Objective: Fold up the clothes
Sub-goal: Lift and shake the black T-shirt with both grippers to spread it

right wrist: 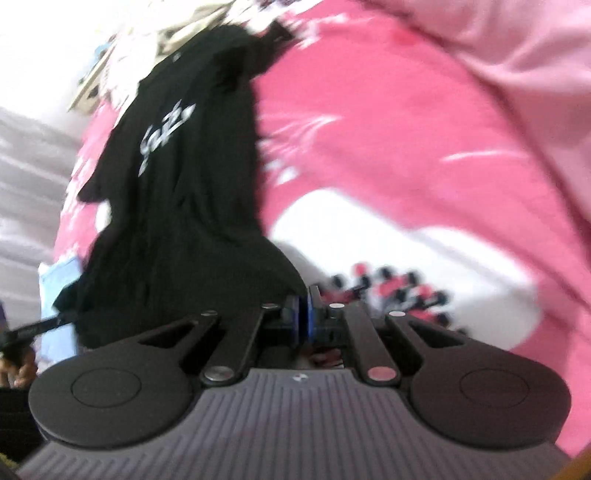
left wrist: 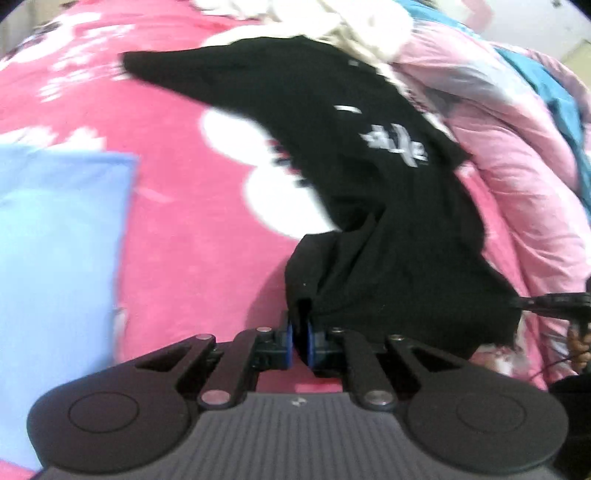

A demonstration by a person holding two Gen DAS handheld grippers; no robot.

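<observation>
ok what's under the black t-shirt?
The black t-shirt lies on a pink blanket with white patches; its far end overlaps a pile of pale clothes. Whatever sits directly beneath the shirt is covered.

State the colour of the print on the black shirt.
White, on the black shirt; it shows best in the left wrist view.

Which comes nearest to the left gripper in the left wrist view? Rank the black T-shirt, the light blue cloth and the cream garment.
1. black T-shirt: pinched in the left gripper.
2. light blue cloth: lower left.
3. cream garment: top, far end.
</observation>
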